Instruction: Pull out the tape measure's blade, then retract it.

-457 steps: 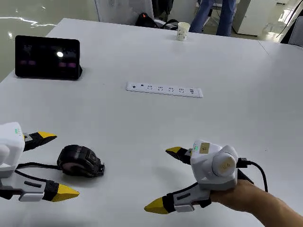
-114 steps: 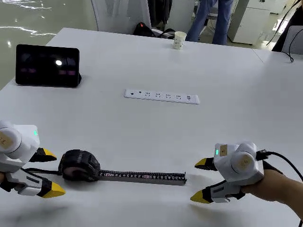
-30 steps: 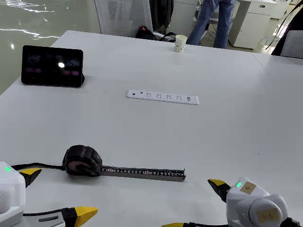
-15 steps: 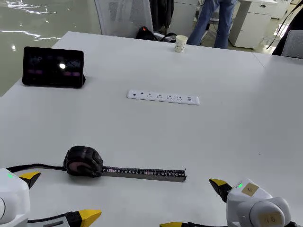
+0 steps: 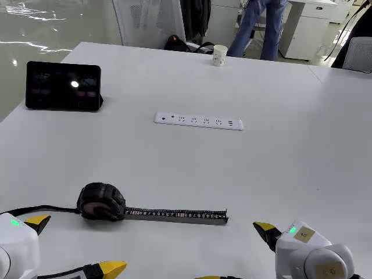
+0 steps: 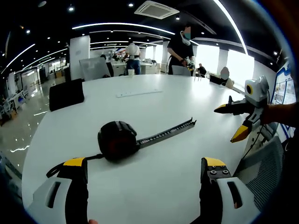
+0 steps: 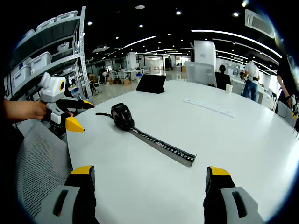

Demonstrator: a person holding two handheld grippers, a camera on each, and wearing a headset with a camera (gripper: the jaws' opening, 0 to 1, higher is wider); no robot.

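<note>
The tape measure lies on the white table with its blade extended flat toward the right. The left gripper sits near the case, its 2 jaws spread wide and holding nothing. The right gripper sits near the blade tip, jaws equally wide and empty.

On table, tape measure left, blade right, seemingly flat.
</note>
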